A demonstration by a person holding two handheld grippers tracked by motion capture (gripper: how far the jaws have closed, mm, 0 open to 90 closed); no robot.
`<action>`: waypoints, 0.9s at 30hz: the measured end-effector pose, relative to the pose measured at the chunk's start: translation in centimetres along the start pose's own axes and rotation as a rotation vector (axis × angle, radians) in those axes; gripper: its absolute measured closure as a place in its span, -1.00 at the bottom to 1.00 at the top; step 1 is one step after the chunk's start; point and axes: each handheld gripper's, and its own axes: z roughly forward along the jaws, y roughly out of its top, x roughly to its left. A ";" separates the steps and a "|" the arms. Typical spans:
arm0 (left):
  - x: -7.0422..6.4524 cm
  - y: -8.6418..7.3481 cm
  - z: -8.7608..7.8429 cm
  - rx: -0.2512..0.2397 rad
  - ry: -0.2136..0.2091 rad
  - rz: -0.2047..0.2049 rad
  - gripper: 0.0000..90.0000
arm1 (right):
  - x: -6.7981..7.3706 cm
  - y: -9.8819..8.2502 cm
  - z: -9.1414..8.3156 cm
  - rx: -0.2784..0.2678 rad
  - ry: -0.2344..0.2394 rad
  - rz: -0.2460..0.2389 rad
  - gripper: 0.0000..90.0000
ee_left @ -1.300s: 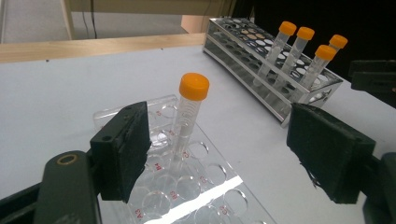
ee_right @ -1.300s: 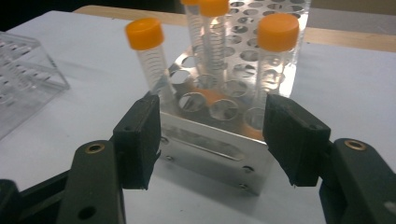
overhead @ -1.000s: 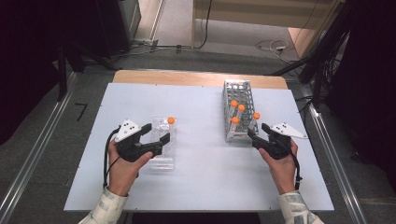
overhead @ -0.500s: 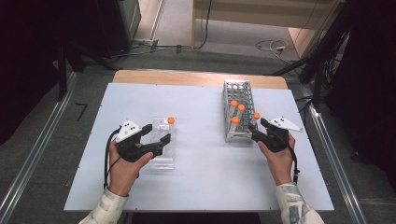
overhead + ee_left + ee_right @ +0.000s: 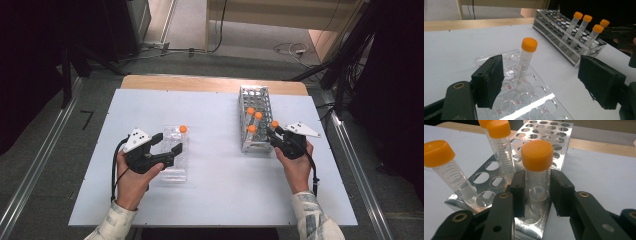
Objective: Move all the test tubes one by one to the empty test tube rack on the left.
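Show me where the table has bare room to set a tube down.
Free: the wide strip of table between the clear rack and the metal rack, the near edge between both forearms, and the far-left corner. Crowded: the metal rack's near end, where the right gripper is closing on a tube.

From up top I get an evenly lit white table (image 5: pixel 215 195) with dark surroundings — soft, slightly grainy. A glare stripe crosses the clear rack (image 5: pixel 524 100); near jaws blur.
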 end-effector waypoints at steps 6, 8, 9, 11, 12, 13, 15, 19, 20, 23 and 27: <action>0.0 0.0 -0.1 -0.006 0.003 -0.005 -0.53 | -0.1 0.5 -0.3 -0.011 0.000 -0.003 0.59; 0.0 0.0 -0.1 -0.005 0.003 -0.004 -0.53 | -0.1 0.7 -0.5 -0.016 0.002 -0.004 0.59; 0.1 0.1 -0.1 -0.006 0.002 -0.002 -0.53 | -0.1 0.7 -0.5 -0.016 0.002 -0.004 0.59; 0.0 0.1 -0.2 -0.006 -0.002 -0.004 -0.53 | -0.1 1.1 -0.9 -0.023 0.003 -0.007 0.59; 0.0 0.1 -0.2 -0.007 -0.002 -0.005 -0.53 | -0.1 1.3 -1.2 -0.029 0.003 -0.008 0.59; 0.0 0.1 -0.2 -0.008 -0.003 -0.004 -0.53 | -0.1 1.6 -1.4 -0.038 0.006 -0.011 0.59; 0.0 0.1 -0.2 -0.010 -0.002 -0.005 -0.53 | -0.1 2.2 -2.1 -0.056 0.011 -0.011 0.59; 0.0 0.2 -0.3 -0.012 -0.001 -0.007 -0.53 | 0.0 3.4 -3.6 -0.087 0.015 -0.019 0.59; -0.1 0.2 -0.3 -0.012 -0.002 -0.007 -0.53 | 0.1 3.6 -4.0 -0.092 0.022 -0.019 0.59; -0.2 0.2 -0.4 -0.010 -0.005 -0.002 -0.53 | 0.5 3.9 -5.0 -0.100 0.036 -0.020 0.60; -0.4 0.3 -0.4 -0.013 -0.009 -0.003 -0.53 | 1.1 3.8 -6.1 -0.098 0.056 -0.028 0.60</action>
